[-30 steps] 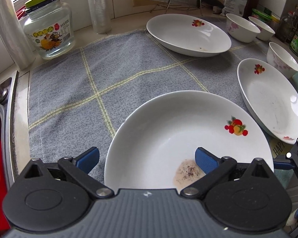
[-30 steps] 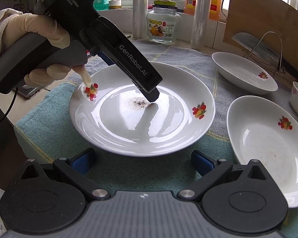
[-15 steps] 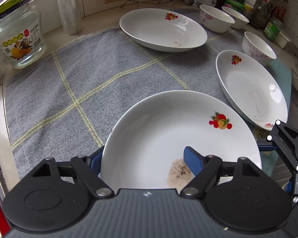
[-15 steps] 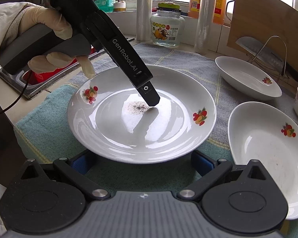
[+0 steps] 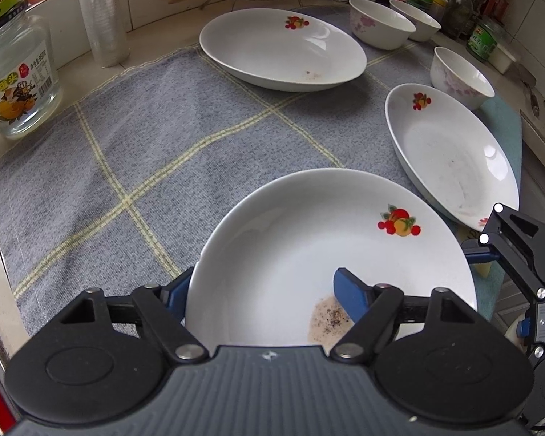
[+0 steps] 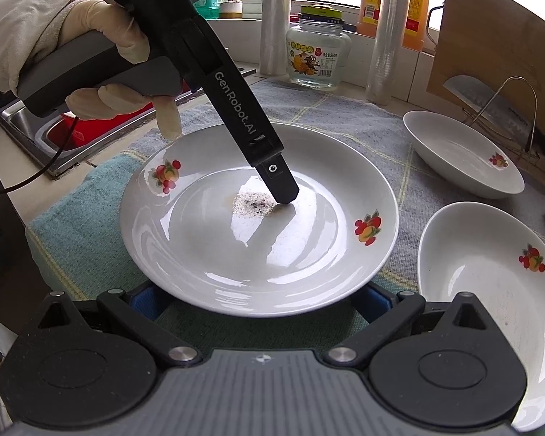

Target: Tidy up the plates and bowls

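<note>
A white plate with fruit prints and a dark smear (image 5: 309, 247) (image 6: 258, 225) lies on the grey checked cloth (image 5: 163, 138). My left gripper (image 5: 263, 290) straddles its rim: one blue pad is outside under the edge, the other finger (image 6: 278, 185) rests inside by the smear. Its jaws are closing, with the pads on the plate. My right gripper (image 6: 261, 303) stands open at the plate's opposite edge, its fingertips partly hidden beneath the rim. Two more fruit plates (image 5: 283, 51) (image 5: 450, 156) and three white bowls (image 5: 381, 23) (image 5: 461, 76) lie farther off.
A glass jar (image 5: 14, 83) and a stack of clear cups (image 5: 101, 14) stand at the cloth's far left edge. A sink (image 6: 54, 127) lies beyond a gloved hand (image 6: 101, 36). A cutting board and knife rack (image 6: 497, 101) stand at the back, with bottles far right.
The left jaws have narrowed from wide open onto the plate's rim, and that gripper has rolled and tipped. The plate's near edge now covers the right gripper's fingertips. The right gripper kept still.
</note>
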The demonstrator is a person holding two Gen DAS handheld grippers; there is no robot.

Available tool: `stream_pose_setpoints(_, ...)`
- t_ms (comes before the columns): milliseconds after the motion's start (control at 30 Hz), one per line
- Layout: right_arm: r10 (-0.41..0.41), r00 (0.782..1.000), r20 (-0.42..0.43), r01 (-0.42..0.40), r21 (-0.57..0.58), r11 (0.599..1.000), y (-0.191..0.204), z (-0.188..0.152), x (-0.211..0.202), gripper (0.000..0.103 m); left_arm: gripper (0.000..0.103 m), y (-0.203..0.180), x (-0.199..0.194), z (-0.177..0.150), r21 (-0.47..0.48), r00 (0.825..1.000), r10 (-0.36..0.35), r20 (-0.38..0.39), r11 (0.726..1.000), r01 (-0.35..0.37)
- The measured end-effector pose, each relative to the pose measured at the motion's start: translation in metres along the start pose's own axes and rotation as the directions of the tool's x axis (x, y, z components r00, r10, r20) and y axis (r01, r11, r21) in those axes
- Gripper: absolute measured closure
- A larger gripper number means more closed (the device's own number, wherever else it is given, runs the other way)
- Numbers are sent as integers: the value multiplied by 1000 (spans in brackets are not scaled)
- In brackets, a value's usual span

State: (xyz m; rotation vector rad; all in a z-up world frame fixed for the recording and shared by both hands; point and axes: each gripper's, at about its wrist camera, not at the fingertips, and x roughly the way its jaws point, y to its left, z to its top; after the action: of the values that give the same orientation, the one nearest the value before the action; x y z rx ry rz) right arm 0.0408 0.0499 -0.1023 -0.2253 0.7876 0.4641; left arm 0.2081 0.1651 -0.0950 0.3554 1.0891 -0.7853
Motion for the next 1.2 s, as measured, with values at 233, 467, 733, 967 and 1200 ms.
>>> stream_pose_setpoints(233,-7,1000,-15,7,-13,1000,2,5,1,0,31,4,-3,-1,-8,1000,-4,4,1000,4)
stream_pose_setpoints(467,-17,999,-27,16,-12,1000,3,7,1,0,31,4,-7,-2,-4,1000,-6,10,1000,6)
stream_pose_setpoints(733,-13,1000,-20,13,-11,1000,4,13,3,0,31,11,-15,-7,-22,999,5,34,1000,-4)
stream_pose_setpoints(967,-1,1000,-6,0,-32,999,7,26,8,0,31,24,-25,-9,-48,998,33,61,998,-30)
stream_pose_setpoints(1200,12,1000,13,-11,-68,998,5,47,21,0,31,43,-36,-8,-78,994,66,92,995,-58)
